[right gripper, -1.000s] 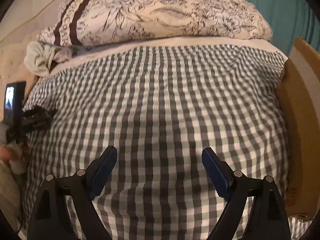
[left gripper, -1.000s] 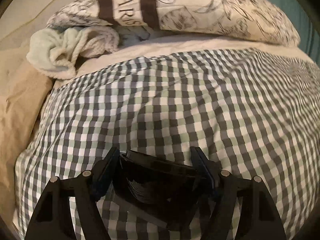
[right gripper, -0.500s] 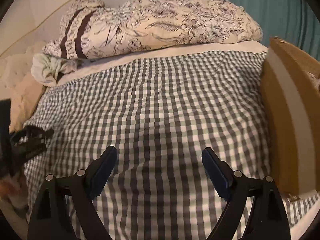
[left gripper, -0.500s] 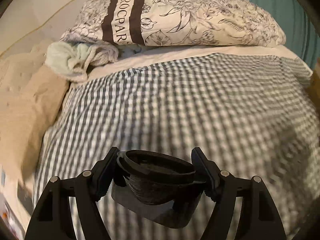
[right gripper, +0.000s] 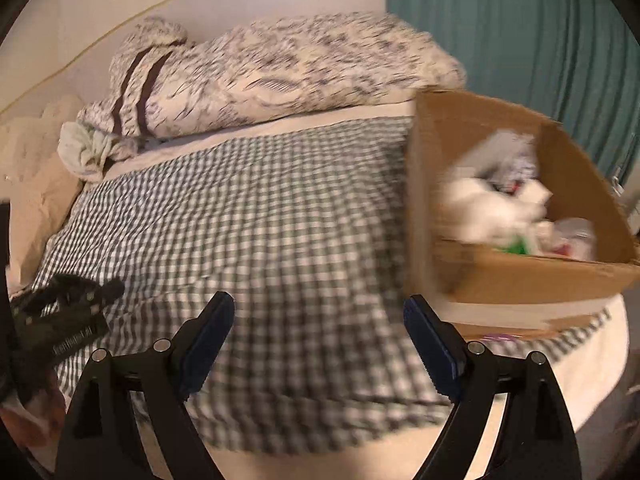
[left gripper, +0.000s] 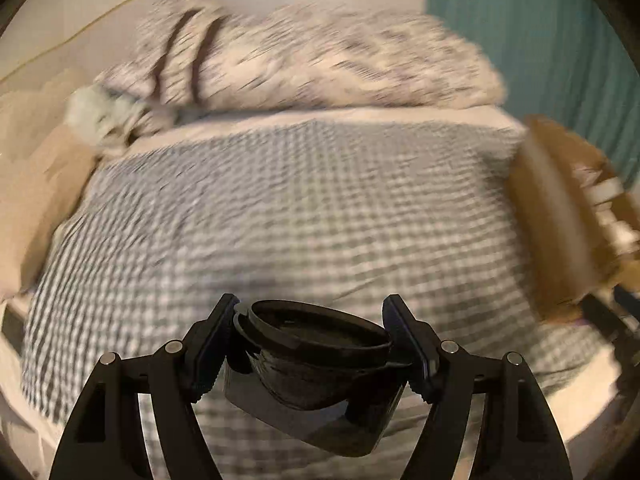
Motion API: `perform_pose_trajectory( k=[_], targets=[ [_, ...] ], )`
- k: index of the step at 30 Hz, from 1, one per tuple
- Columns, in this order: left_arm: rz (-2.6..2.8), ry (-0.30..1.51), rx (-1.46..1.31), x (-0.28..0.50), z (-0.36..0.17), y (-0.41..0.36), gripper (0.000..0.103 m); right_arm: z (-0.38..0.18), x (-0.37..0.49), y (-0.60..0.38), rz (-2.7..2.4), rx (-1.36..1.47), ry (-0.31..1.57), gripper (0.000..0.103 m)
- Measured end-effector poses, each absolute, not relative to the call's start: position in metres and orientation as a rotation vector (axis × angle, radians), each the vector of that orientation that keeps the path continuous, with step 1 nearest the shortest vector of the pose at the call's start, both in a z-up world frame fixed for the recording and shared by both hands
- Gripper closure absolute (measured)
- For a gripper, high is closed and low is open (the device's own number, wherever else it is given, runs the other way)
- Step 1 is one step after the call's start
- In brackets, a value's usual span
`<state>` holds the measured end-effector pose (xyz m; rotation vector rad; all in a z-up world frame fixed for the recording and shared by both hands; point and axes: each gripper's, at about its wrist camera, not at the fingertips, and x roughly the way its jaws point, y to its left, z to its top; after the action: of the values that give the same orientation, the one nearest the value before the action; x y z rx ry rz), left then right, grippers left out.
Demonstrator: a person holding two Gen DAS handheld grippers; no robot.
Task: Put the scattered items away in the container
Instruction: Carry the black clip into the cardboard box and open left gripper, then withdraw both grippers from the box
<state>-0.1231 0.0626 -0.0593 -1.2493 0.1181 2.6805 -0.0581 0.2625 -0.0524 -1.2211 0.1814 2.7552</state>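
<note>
My left gripper (left gripper: 310,332) is shut on a black round-lidded container (left gripper: 316,364) and holds it above the checked bedspread (left gripper: 288,208). The cardboard box (left gripper: 560,224) stands at the right edge of the bed in the left wrist view. In the right wrist view the cardboard box (right gripper: 520,276) is close on the right, open-topped, with several white and coloured items inside. My right gripper (right gripper: 320,328) is open and empty over the bedspread, left of the box. The left gripper (right gripper: 60,316) shows at the far left of the right wrist view.
A floral pillow (right gripper: 280,76) and a pale green towel (right gripper: 86,148) lie at the head of the bed. A teal curtain (right gripper: 520,32) hangs behind the box. The bed's white front edge (right gripper: 580,352) runs below the box.
Both grippers have swung right and pulled back; the box has come into the left wrist view and fills more of the right wrist view. The left gripper still holds the black container.
</note>
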Motion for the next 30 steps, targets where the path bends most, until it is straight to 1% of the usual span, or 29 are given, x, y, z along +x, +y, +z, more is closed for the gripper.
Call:
perform_pose_trajectory(
  k=[4, 6, 8, 12, 15, 16, 17, 18, 19, 26, 30],
  targets=[
    [2.606, 0.197, -1.068, -0.125, -0.014, 0.143, 0.027, -0.038, -0.029, 0.32, 2.691, -1.125, 0.187, 0.016],
    [2.542, 0.2, -0.978, -0.128, 0.007, 0.185, 0.027, -0.038, -0.02, 0.343, 2.646, -1.105, 0.206, 0.016],
    [2.456, 0.18, -0.919, -0.131, 0.021, 0.228, 0.027, -0.041, -0.007, 0.37, 2.603, -1.088, 0.271, 0.016],
    [2.392, 0.259, -0.906, -0.14, 0.016, 0.305, 0.027, -0.052, 0.005, 0.411, 2.535, -1.096, 0.352, 0.016],
    [2.364, 0.303, -0.95, -0.145, 0.001, 0.336, 0.026, -0.056, 0.01, 0.432, 2.509, -1.102, 0.388, 0.016],
    [2.371, 0.331, -0.965, -0.146, -0.004, 0.343, 0.02, -0.057, 0.01, 0.434, 2.507, -1.1, 0.394, 0.016],
    [2.394, 0.354, -0.972, -0.145, -0.006, 0.346, 0.007, -0.057, 0.011, 0.437, 2.512, -1.095, 0.4, 0.016],
    [2.427, 0.374, -0.973, -0.142, -0.007, 0.346, 0.002, -0.057, 0.012, 0.44, 2.516, -1.094, 0.406, 0.016],
    [2.451, 0.377, -0.957, -0.137, -0.007, 0.344, 0.0, -0.057, 0.013, 0.441, 2.519, -1.093, 0.407, 0.016],
    [2.512, 0.328, -0.908, -0.111, 0.009, 0.295, 0.0, -0.048, 0.023, 0.427, 2.571, -1.062, 0.409, 0.016],
    [2.626, 0.354, -0.918, -0.089, 0.01, 0.256, 0.0, -0.031, 0.028, 0.413, 2.604, -1.013, 0.397, 0.016]
  ],
)
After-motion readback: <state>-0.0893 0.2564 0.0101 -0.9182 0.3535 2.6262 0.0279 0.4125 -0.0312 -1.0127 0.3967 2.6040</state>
